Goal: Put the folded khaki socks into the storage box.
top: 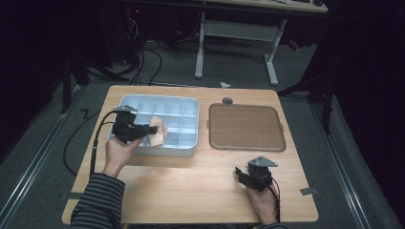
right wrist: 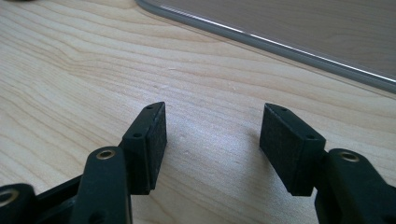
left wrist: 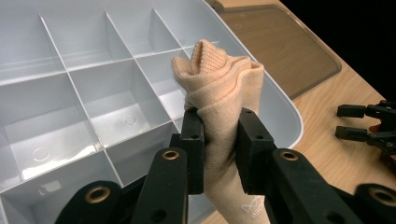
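Listing the contents of one wooden table (top: 191, 186), seen from the high view.

Item one: left gripper (top: 152, 130), held in the person's left hand (top: 118, 151) at about nine o'clock on the tabletop. Its jaws are clamped narrow on a rolled peach sock (left wrist: 219, 107); in the left gripper view both pads press the knit from either side, the ribbed cuff standing above them and the rest of the fabric hanging below.

Item two: the sock, carried over the front rim of a pale blue divided organiser tray (top: 191, 102), above the tray's near compartments. Whether the cloth touches a divider cannot be told.

Item three: the organiser tray, at ten o'clock on the table, its compartments showing bare plastic floors in the left gripper view.

Item four: a brown flat tray (top: 246, 126), at two o'clock, just beside the organiser and apart from it.

Item five: right gripper (top: 238, 171), at five o'clock, in the person's right hand (top: 261, 200). Its jaws stand wide with bare wood between them, the brown tray's edge lying beyond.
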{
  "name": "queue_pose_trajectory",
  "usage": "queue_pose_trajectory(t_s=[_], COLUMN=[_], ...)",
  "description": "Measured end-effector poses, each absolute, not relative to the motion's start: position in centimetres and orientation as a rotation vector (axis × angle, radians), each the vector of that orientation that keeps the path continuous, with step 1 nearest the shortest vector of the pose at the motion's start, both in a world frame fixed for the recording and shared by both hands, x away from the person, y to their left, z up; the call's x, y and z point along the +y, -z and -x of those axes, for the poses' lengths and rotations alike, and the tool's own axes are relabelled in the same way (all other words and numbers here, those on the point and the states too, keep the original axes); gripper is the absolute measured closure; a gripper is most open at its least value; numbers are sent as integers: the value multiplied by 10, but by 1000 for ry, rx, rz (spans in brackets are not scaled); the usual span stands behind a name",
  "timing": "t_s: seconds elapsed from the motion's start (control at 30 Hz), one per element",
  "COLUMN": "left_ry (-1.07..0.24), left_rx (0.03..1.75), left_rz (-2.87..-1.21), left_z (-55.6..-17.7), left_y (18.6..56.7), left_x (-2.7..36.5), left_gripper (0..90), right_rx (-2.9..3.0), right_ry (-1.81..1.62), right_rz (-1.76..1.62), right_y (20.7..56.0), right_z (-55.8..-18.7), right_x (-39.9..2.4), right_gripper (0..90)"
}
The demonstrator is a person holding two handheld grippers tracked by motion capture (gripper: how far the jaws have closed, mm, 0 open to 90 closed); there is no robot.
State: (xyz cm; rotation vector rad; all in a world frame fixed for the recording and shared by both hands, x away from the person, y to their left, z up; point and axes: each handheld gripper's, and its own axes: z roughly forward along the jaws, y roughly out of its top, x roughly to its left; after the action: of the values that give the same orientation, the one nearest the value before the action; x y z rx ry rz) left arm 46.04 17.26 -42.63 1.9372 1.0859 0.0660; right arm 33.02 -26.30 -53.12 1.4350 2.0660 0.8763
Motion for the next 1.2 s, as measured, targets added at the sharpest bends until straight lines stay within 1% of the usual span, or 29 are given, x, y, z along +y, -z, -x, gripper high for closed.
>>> queue_pose_trajectory(t_s=[0.13,0.5,0.73,1.03,1.2], left_ry=[-44,-36,-44,-6,-9], left_rx=[1116,1143,1154,1177,1187], left_rz=[-1927,-1964,-2004,-2058,-2082], left_z=[-468,-478,-481,-488,-489], left_y=[432,442,448,458,459], left_x=[176,174,171,170,170], left_gripper=[754,753,753,755,755], right_rx=[2067,2068,2068,2068,2068], right_ry=[-876,-877,-878,-878,-878], right_rz=[-1434,-1433,-1433,-1433,-1434], right_y=[531,531,531,531,531], right_z=[-330,-330,-330,-330,-330], right_x=[-263,-263,-263,-263,-263], right_gripper=[413,412,411,411,411])
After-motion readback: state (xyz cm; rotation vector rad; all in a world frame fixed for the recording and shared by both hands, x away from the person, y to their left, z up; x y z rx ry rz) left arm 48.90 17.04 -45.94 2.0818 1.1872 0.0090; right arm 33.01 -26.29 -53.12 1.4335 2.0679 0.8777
